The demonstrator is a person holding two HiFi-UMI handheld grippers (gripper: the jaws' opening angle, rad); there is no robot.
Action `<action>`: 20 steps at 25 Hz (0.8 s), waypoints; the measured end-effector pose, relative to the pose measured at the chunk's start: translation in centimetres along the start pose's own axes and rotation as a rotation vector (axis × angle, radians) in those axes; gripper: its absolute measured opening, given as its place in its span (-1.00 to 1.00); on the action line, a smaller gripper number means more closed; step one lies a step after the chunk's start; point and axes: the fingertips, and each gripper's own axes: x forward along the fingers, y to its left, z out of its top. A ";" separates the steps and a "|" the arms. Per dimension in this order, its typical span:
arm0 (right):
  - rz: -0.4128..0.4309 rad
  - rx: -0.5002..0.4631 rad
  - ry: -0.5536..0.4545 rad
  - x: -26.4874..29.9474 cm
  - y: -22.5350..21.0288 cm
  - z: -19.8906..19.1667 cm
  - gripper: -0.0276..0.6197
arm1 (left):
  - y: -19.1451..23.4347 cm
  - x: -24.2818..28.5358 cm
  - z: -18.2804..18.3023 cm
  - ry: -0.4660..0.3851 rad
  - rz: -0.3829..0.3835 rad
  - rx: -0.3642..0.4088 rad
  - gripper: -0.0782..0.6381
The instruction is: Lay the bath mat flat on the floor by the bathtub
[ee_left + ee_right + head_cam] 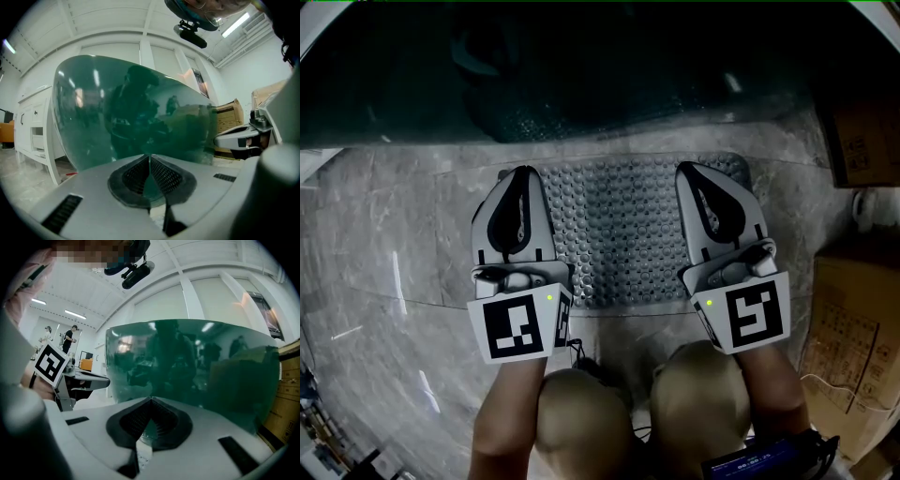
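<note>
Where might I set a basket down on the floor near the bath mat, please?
The bare floor left of the bath mat, bordered by the bathtub, is free. Right of the mat, cardboard boxes crowd the floor.

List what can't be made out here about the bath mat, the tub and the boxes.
Bath mat: head view, its side strips lie under the left hand-held gripper and the right hand-held gripper; whether either pinches it is unclear.
Bathtub: head view, inside too dark, top cut off by the frame edge.
Cardboard boxes: head view, cut off by the right edge; print too small.
</note>
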 end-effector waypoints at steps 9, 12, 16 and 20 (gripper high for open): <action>0.005 0.016 0.006 0.0 -0.1 -0.6 -0.86 | -0.1 0.3 -0.3 0.007 -0.002 0.005 -0.68; 0.002 0.025 -0.001 0.0 -0.1 -0.5 -0.86 | -0.1 0.4 -0.3 0.008 -0.001 0.006 -0.68; 0.009 0.021 0.016 -0.1 0.0 -0.9 -0.86 | -0.3 0.5 -0.2 0.008 -0.008 0.010 -0.68; 0.001 0.029 -0.003 0.0 -0.1 -0.5 -0.86 | -0.3 0.4 -0.3 0.009 -0.008 0.016 -0.68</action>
